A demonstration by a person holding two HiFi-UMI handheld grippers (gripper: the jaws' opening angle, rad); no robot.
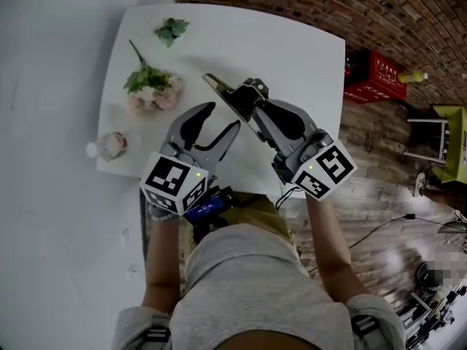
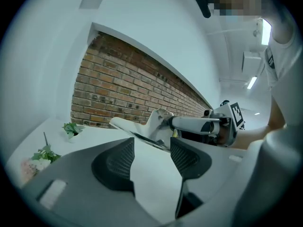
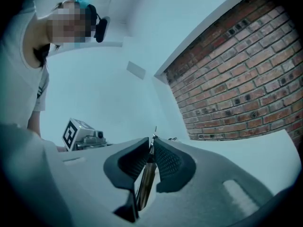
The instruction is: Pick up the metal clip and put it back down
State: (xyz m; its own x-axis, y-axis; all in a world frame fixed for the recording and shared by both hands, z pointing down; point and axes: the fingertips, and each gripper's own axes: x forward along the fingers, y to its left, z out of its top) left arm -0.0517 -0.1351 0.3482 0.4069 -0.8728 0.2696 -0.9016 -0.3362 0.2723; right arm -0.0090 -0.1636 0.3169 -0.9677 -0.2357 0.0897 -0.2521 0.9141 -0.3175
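Observation:
The metal clip (image 1: 226, 93) is a long, flat shiny piece held over the white table (image 1: 306, 42). My right gripper (image 1: 252, 97) is shut on its near end, and the far end points up and left. In the right gripper view the clip (image 3: 146, 183) runs edge-on between the pressed pads of that gripper (image 3: 151, 159). My left gripper (image 1: 222, 119) stands open just left of the clip, with nothing between its fingers. In the left gripper view the clip (image 2: 137, 129) crosses beyond the spread jaws of the left gripper (image 2: 151, 157), apart from both pads.
A pink flower bunch (image 1: 149, 90) and a green leaf sprig (image 1: 171, 29) lie on the table's left part. A small round object (image 1: 111, 146) sits near the left front corner. A red crate (image 1: 379, 75) and a yellow-green chair (image 1: 452, 144) stand on the floor to the right.

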